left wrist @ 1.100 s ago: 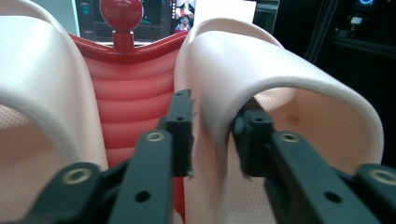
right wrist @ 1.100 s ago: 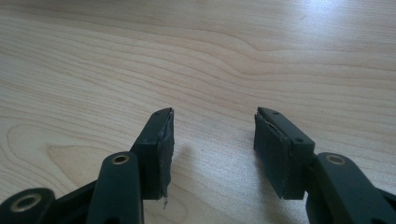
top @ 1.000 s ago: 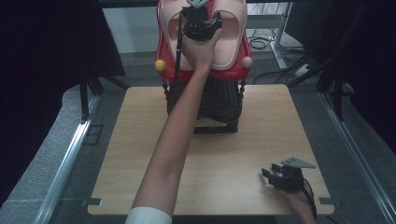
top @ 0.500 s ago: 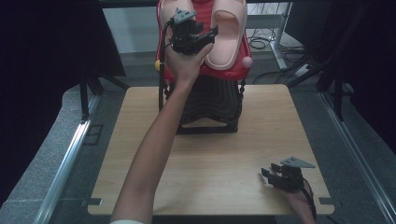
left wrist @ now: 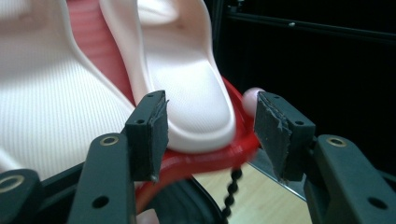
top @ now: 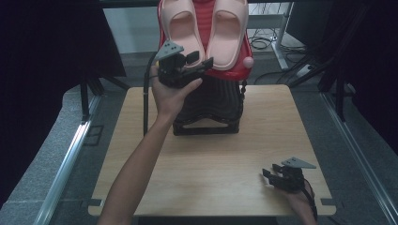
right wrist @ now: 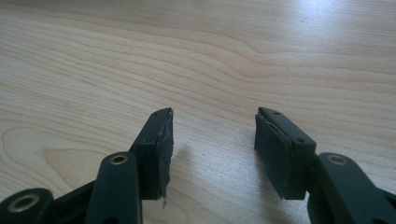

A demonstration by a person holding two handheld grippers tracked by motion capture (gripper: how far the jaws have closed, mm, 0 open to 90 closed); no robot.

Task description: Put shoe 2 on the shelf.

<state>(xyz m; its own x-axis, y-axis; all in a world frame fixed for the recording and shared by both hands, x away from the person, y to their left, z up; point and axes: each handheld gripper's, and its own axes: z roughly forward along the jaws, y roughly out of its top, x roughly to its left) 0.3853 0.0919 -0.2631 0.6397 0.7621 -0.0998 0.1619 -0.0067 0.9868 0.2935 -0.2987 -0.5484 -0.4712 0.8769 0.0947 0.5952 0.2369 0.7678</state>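
- Now the left claw hangs in front of a red rack that stands at the far edge of the wooden worktop.
- Its jaws are spread and have just been opening; no pad presses on anything.
- Seen in the left gripper view, the heel end of one pink slipper lies in the gap beyond the left claw, resting on the rack's red rim.
- A second pink slipper lies just beside it, at the left of that view, with a red ribbed strip between the two.
- From the high view both slippers sit side by side on the tilted top of the rack, the left slipper nearest the left claw and the right slipper next to it.
- A pale pink knob sticks out at the right corner of the rack's rim.
- Below the red top, a black ribbed base carries the rack on the worktop.
- The right claw rests low at the near right corner of the worktop, well apart from the rack.
- In the right gripper view the right claw stands spread, with bare wood grain between its jaws.
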